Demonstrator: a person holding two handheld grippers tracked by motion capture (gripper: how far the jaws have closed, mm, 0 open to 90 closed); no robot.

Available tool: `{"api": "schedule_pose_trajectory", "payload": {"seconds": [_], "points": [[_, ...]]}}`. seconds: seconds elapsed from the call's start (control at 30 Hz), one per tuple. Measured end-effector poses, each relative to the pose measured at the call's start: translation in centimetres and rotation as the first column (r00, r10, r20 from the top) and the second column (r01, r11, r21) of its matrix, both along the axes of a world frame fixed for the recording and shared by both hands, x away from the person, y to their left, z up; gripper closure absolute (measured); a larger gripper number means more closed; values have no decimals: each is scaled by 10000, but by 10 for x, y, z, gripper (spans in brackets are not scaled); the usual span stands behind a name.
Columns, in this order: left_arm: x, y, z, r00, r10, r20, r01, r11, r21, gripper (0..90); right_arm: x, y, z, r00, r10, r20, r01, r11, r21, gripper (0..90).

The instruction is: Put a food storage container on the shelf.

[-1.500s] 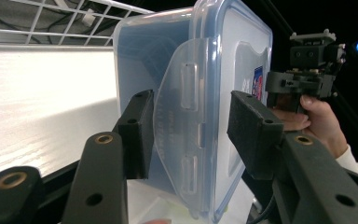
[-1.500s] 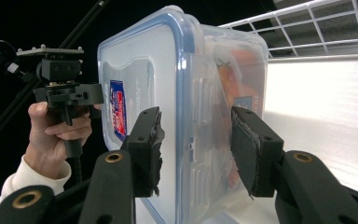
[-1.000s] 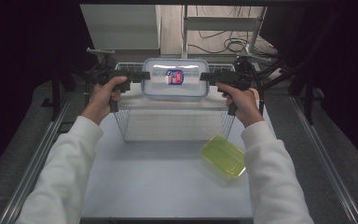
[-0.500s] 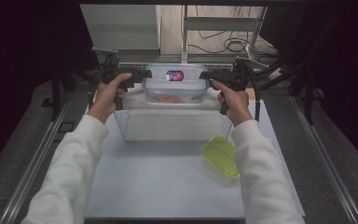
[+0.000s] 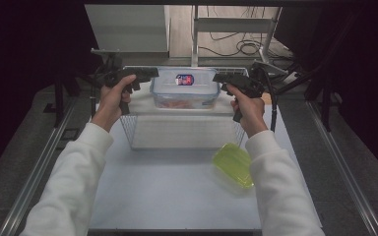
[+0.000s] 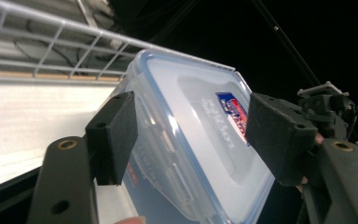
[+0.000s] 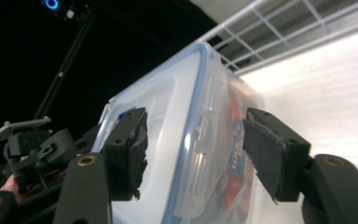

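Dark room, pale table (image 5: 177,196). Clear lidded container (image 5: 185,88) sits at far end of wire basket (image 5: 177,132). Your left gripper (image 5: 150,73) and right gripper (image 5: 219,77) flank its ends, jaws spread wide, pads clear of plastic, gripping nothing. Contents blurred, reddish. Green lid (image 5: 234,164) near right, partly behind your sleeve.

**Around my bench**

A yellow-green lid (image 5: 233,164) is lying flat on my bench (image 5: 172,187), toward its right front part, tilted at an angle to the edges. A white wire basket (image 5: 182,130) is sitting across the middle of the bench, well behind the lid. Beyond the far edge, dark cables (image 5: 236,46) are curling over the floor beside a grey metal frame (image 5: 236,24). Metal rails (image 5: 42,167) are running along both sides.
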State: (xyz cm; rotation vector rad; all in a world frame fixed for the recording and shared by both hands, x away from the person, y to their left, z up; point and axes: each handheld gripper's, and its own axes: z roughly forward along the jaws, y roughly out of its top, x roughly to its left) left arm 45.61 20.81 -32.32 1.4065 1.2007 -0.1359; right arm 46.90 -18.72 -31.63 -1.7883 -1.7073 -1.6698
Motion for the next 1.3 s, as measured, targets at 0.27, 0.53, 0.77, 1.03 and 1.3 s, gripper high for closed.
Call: {"api": "schedule_pose_trajectory", "payload": {"seconds": [0.27, 0.53, 0.77, 1.03, 1.3], "points": [[-22, 0, 12, 9941, -332, 1030, 243, 9960, 863, 293, -14, -5, 12, 9921, 553, 1129, -497, 9975, -510, 345], [-57, 5, 15, 9824, -710, 1730, 468, 9890, 1401, 286, -45, -13, 22, 9564, 1563, 2467, -1071, 9736, -2016, 329], [-92, 3, -2, 9710, -1280, 2020, 896, 9779, 1890, 286, -75, -16, 11, 9261, 2500, 2827, -1651, 9420, -2921, 304], [-129, 4, -26, 9653, -1714, 1969, 1152, 9566, 2677, 290, -101, -25, -8, 9033, 3132, 2931, -2193, 9244, -3121, 303], [-168, 4, -56, 9623, -2191, 1613, 1566, 9309, 3300, 300, -140, -37, -46, 8826, 3794, 2775, -2567, 8836, -3917, 307]]}}
